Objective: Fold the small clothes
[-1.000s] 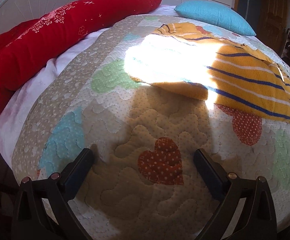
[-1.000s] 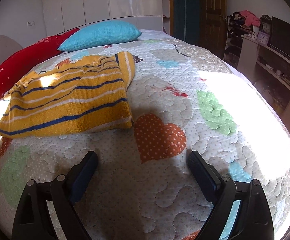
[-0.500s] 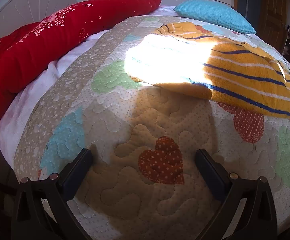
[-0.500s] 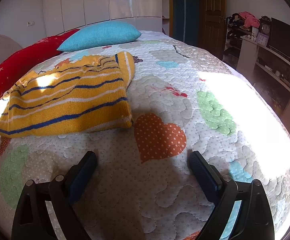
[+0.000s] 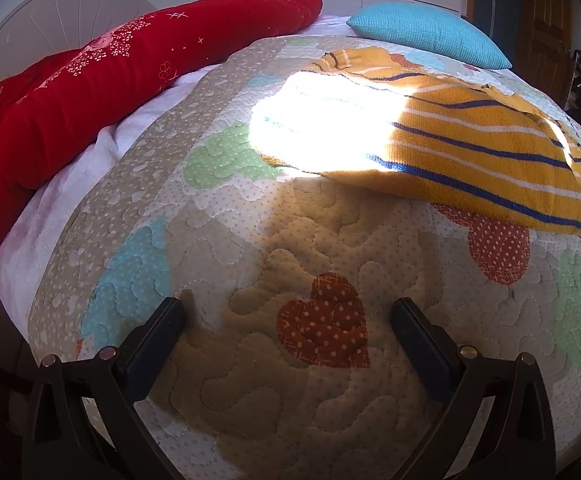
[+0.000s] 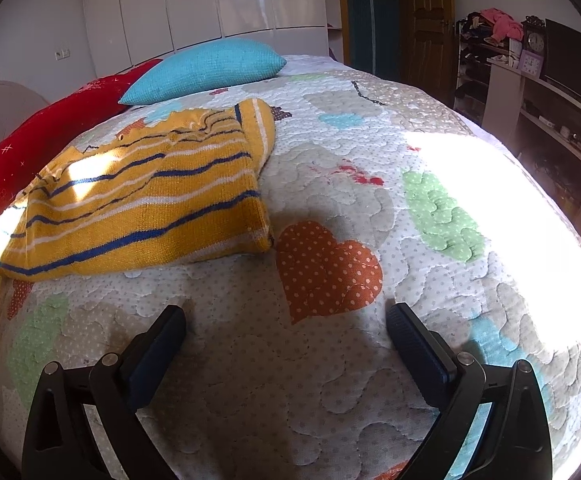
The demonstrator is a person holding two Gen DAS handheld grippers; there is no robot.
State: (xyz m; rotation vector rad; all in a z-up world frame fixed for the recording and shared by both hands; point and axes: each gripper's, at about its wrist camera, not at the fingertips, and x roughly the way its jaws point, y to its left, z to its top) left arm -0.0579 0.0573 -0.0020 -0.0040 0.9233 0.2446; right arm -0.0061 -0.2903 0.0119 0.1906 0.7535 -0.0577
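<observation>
We hold the left gripper (image 5: 286, 316) and right gripper (image 6: 286, 322) wide open and empty, the striped sweater (image 6: 142, 204) lying crosswise ahead, between them, about equally near

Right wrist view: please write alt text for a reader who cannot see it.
A yellow striped knit garment lies partly folded on a heart-patterned quilt, ahead-left of the open, empty right gripper. A turquoise pillow sits beyond it.

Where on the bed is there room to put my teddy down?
Bare quilt lies between the yellow striped sweater and the bed's near edge, around the orange heart, and across the sunny side toward the shelves. It is crowded at the sweater, the blue pillow and the red blanket.
</observation>
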